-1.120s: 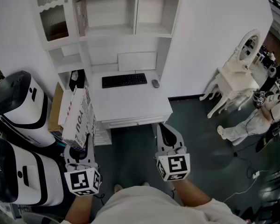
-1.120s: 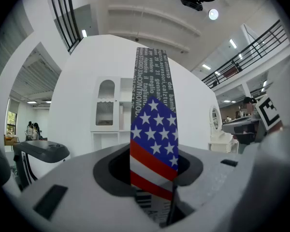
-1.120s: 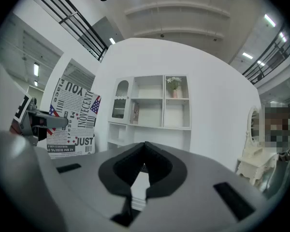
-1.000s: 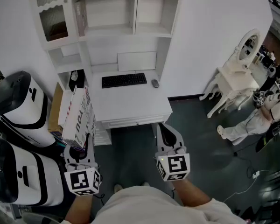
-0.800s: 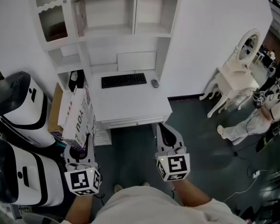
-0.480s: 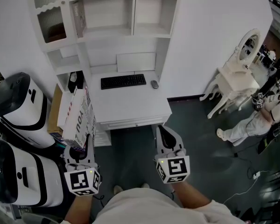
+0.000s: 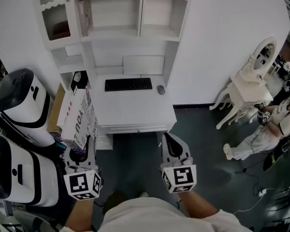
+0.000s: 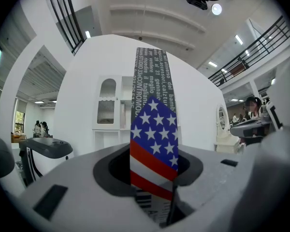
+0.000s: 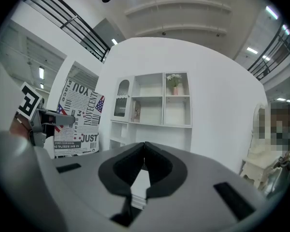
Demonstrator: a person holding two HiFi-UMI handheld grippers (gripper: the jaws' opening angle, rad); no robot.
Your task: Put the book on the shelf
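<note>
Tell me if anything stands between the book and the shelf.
Nothing visible does: the left tool holds the book upright, and the shelf has open compartments straight ahead, above the desk.

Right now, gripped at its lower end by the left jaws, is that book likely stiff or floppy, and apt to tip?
Probably stiff: the book stands straight above the left gripper with no visible sag. Likely top-heavy in this grip: most of it rises beyond the jaws, so it may lever sideways if swung quickly.

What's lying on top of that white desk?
A black keyboard and a small mouse beside it. The book in the left gripper covers the desk's left edge, so anything there is hidden.
</note>
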